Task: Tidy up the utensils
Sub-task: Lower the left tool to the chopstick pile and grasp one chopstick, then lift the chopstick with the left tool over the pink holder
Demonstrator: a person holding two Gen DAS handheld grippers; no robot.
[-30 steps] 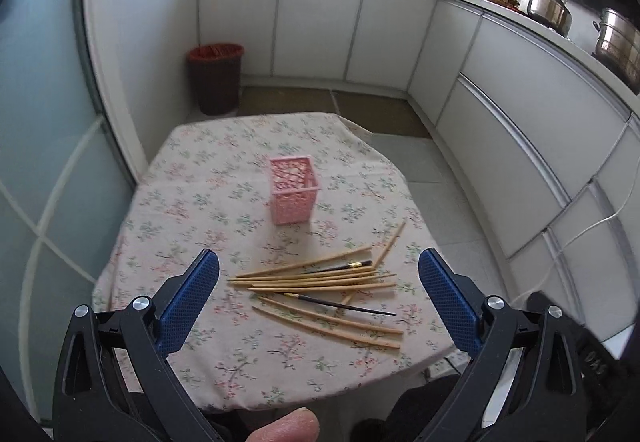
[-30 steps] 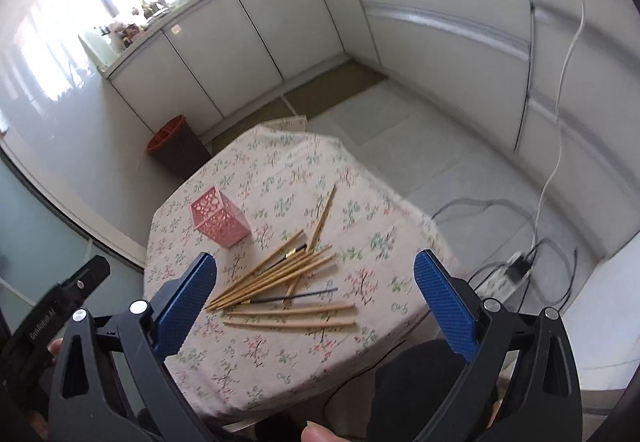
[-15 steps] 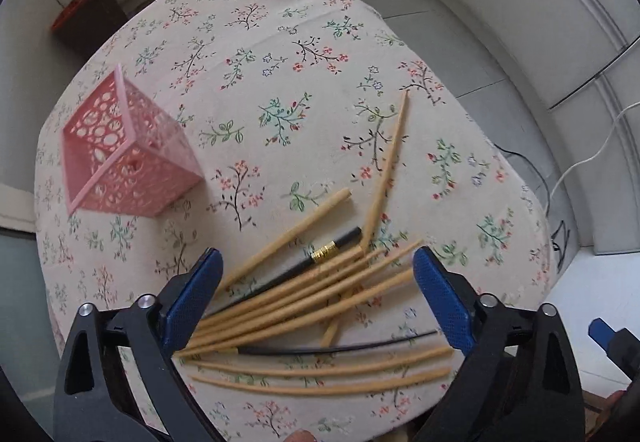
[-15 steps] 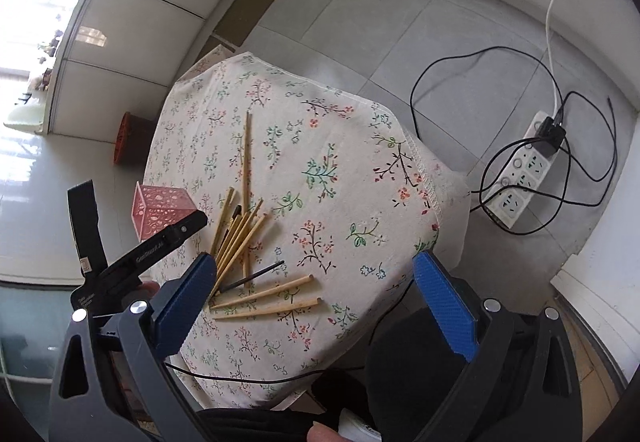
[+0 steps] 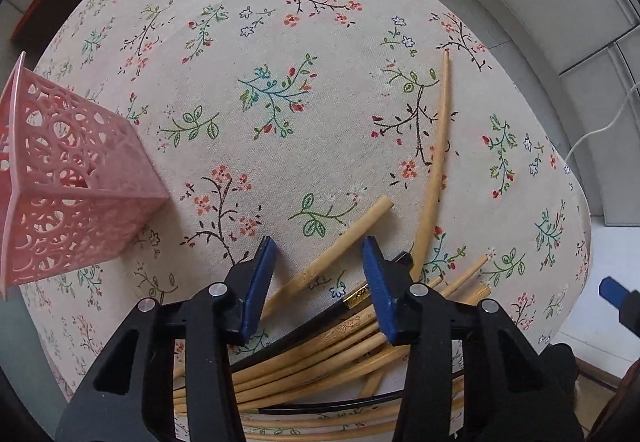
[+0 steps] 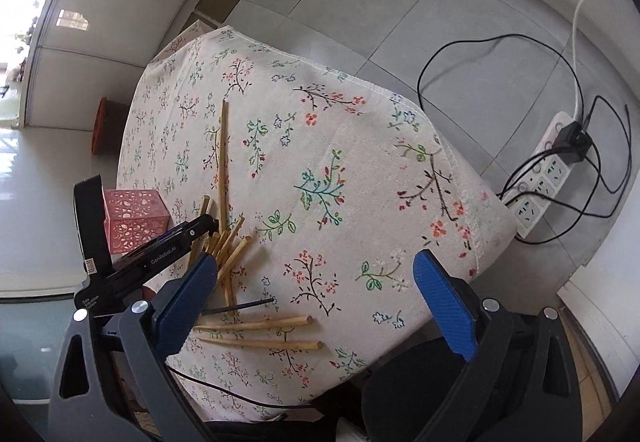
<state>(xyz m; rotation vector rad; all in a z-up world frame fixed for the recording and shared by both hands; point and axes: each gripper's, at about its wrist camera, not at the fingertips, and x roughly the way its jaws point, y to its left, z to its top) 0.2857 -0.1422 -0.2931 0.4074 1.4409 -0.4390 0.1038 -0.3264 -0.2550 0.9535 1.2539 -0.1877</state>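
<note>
Several bamboo chopsticks (image 5: 340, 346) and black ones lie in a loose pile on the floral tablecloth (image 5: 280, 42). My left gripper (image 5: 320, 254) is low over the pile, its jaws half closed with one bamboo chopstick (image 5: 332, 254) lying between the blue pads, not gripped. A pink lattice holder (image 5: 68, 186) stands to the left. In the right wrist view my right gripper (image 6: 316, 282) is wide open and empty above the table's near edge; the pile (image 6: 228, 242), the holder (image 6: 134, 214) and the left gripper (image 6: 210, 222) show at the left.
One long chopstick (image 5: 436, 146) lies apart, pointing away. Two bamboo chopsticks (image 6: 260, 332) lie near the table's front edge. A power strip with cables (image 6: 544, 174) lies on the tiled floor to the right. A red bin (image 6: 106, 122) stands beyond the table.
My left gripper has dropped close to the chopstick pile and its jaws have narrowed around one bamboo chopstick. My right gripper has tilted down toward the table and stayed open.
</note>
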